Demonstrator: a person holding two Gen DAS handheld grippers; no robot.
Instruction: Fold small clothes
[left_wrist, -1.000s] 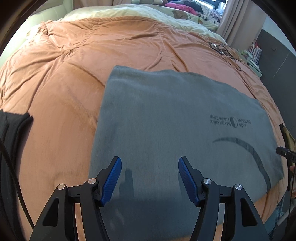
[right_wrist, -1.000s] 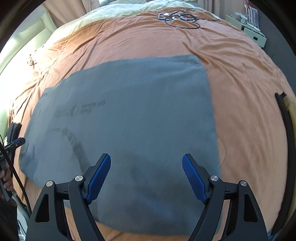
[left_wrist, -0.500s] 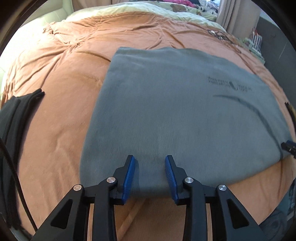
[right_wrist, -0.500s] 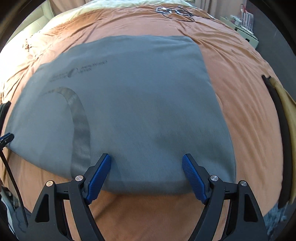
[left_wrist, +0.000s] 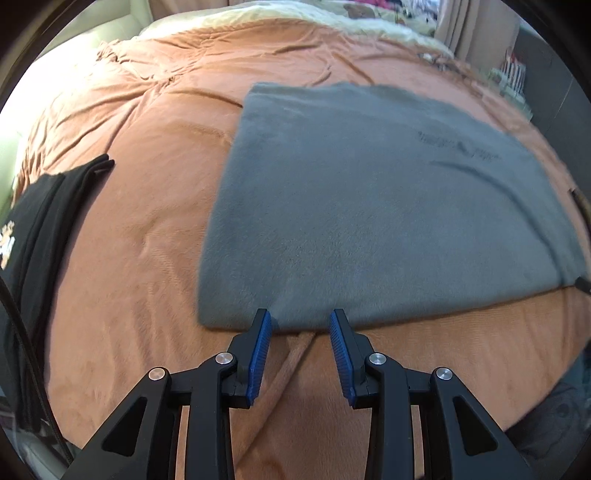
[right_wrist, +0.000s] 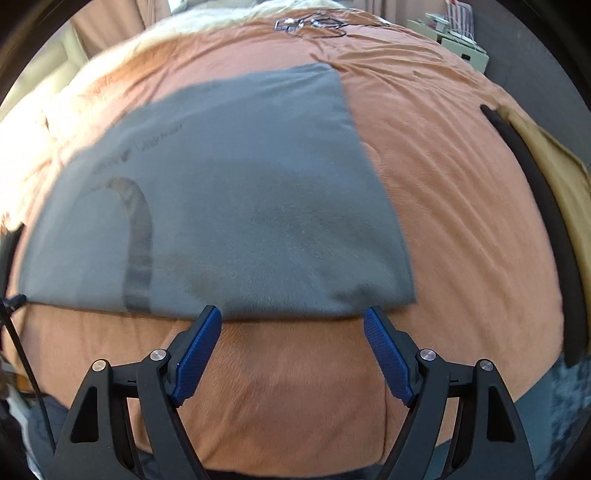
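Note:
A grey garment (left_wrist: 369, 206) lies flat on the orange bedspread (left_wrist: 147, 240), folded into a rectangle with small dark print near its far side. It also shows in the right wrist view (right_wrist: 240, 206), with a dark curved band at its left. My left gripper (left_wrist: 300, 319) is open, partly narrowed and empty, its fingertips at the garment's near edge toward the left corner. My right gripper (right_wrist: 291, 315) is wide open and empty, its fingertips at the same near edge toward the right corner.
A folded black garment (left_wrist: 40, 221) lies at the left of the bed. A black and tan item (right_wrist: 546, 199) lies at the right edge. Cables (right_wrist: 310, 24) lie at the far side. Shelves with items (right_wrist: 454, 33) stand beyond the bed.
Both grippers have drawn back from over the grey garment to its near edge. The left jaws narrowed from wide open, then widened slightly. The right jaws stayed wide open.

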